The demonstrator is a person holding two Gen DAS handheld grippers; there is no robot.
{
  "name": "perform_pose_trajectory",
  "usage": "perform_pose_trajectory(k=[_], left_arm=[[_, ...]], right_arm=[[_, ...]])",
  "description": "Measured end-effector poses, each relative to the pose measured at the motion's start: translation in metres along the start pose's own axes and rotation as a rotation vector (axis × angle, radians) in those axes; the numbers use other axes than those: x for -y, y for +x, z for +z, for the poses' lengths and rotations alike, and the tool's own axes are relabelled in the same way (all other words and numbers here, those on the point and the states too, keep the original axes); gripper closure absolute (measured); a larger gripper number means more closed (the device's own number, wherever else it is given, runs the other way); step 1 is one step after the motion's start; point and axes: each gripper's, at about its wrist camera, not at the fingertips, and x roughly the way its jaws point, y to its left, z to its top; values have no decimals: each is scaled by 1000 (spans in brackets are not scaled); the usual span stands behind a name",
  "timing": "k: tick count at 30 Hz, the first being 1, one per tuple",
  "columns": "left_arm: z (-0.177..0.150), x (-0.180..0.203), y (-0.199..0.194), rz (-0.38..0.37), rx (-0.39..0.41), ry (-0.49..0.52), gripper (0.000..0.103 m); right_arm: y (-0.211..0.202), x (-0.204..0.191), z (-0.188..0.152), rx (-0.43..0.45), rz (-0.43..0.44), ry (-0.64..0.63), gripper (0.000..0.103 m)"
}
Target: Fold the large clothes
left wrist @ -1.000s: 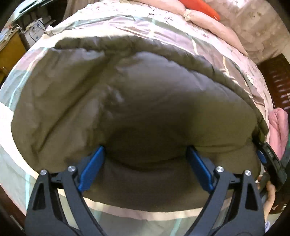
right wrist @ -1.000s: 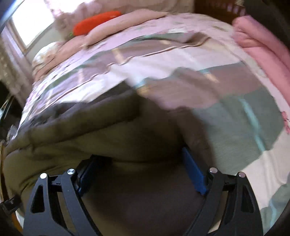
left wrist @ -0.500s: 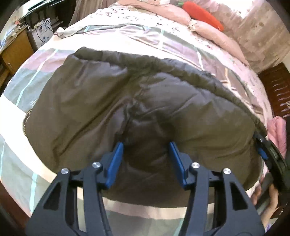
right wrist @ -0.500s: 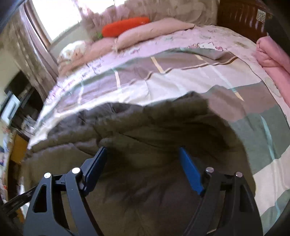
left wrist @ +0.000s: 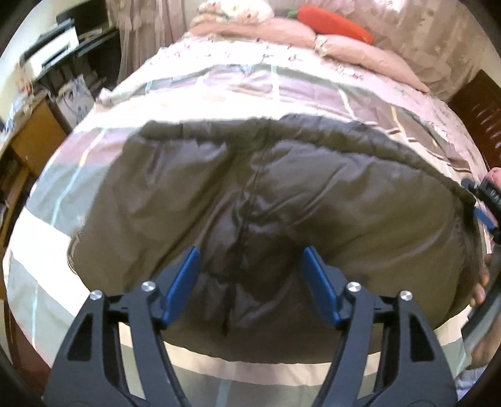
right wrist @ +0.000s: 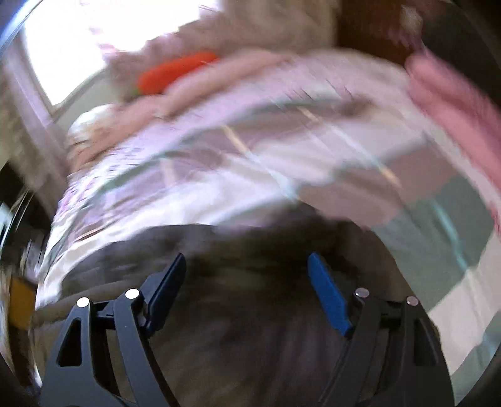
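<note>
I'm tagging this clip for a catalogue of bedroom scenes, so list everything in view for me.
Padded jacket: one, dark olive, spread on the bed nearest the grippers.
Bedspread: one, pink, grey and white blocks, covering the bed.
Pillows: at least two, pink, at the far end.
Carrot plush: one, orange, on the pillows.
Folded blanket: one, pink, right bed edge.
Desk: one, wooden, left of the bed.
Left gripper: one, black with blue pads, jaws opening over the jacket.
Right gripper: one, same colours, open above the jacket; image blurred.
</note>
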Motion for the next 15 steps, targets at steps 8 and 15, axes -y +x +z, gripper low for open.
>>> perform_pose_trajectory(k=[8, 15], left_arm=[[0, 6, -20, 23, 53, 47, 32], [-3, 1, -19, 37, 54, 61, 30]], right_arm=[[4, -111, -57, -196, 158, -320, 22], [29, -89, -46, -174, 70, -221, 22]])
